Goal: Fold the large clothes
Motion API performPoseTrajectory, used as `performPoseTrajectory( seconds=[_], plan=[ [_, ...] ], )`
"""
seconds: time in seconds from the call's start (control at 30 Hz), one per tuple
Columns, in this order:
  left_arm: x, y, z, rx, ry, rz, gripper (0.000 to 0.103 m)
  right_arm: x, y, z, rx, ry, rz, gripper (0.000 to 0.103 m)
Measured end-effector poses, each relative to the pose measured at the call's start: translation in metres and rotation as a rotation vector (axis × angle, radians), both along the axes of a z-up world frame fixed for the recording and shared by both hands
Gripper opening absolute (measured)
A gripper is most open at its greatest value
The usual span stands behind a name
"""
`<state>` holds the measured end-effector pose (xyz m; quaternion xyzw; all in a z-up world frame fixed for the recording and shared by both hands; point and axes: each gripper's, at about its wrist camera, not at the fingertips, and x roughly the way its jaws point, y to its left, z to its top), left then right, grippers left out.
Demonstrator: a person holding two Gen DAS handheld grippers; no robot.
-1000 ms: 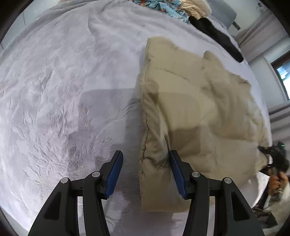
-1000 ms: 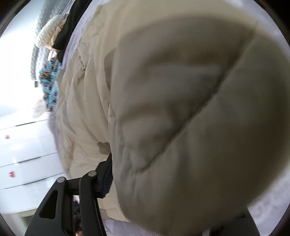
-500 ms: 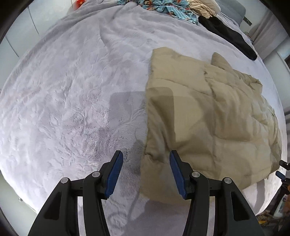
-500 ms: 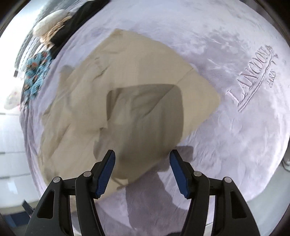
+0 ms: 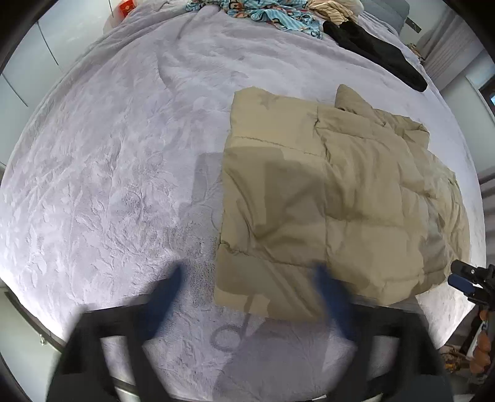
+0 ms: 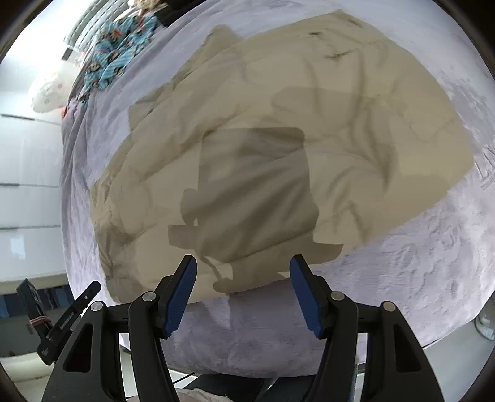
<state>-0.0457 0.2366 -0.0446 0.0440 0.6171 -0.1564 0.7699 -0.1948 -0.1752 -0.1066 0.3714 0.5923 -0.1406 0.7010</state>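
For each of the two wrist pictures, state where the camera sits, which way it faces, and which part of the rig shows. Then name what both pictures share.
Left wrist: on the left gripper, facing steeply down at the padded beige quilted jacket on the grey plush bedspread; its blurred blue-padded jaws are opening, nothing between them; the right gripper shows at the edge.
Right wrist: on the right gripper, facing down over the jacket; its jaws stand apart, empty.
Shared: jacket, bedspread, blue patterned garment.
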Motion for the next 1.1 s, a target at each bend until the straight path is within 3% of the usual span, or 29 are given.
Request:
performPoseTrajectory(
  seconds=[0.37,0.47,0.67,0.97,1.0,1.03,1.1],
  plan=[
    [0.002,-0.004,0.01,-0.002,-0.032,-0.044,0.102,0.016,0.026,0.006,-0.041,0.028,0.08,0.07],
    [0.005,-0.004,0.006,-0.012,-0.016,-0.048,0.102,0.02,0.034,0.008,-0.056,0.033,0.107,0.082],
    [0.004,-0.012,0.001,-0.003,-0.007,-0.078,0.102,0.021,0.041,0.01,-0.055,0.031,0.129,0.082],
    [0.009,-0.018,-0.011,0.032,0.006,-0.047,0.102,0.031,0.04,0.006,-0.049,-0.001,0.169,0.086],
    [0.01,-0.019,-0.013,0.038,0.005,-0.05,0.102,0.032,0.039,0.006,-0.05,-0.01,0.167,0.09],
    [0.01,-0.02,-0.015,0.047,0.003,-0.052,0.102,0.033,0.039,0.005,-0.05,-0.018,0.164,0.102],
    [0.012,-0.021,-0.02,0.055,0.007,-0.049,0.102,0.036,0.04,0.001,-0.05,-0.035,0.16,0.103]
  ],
)
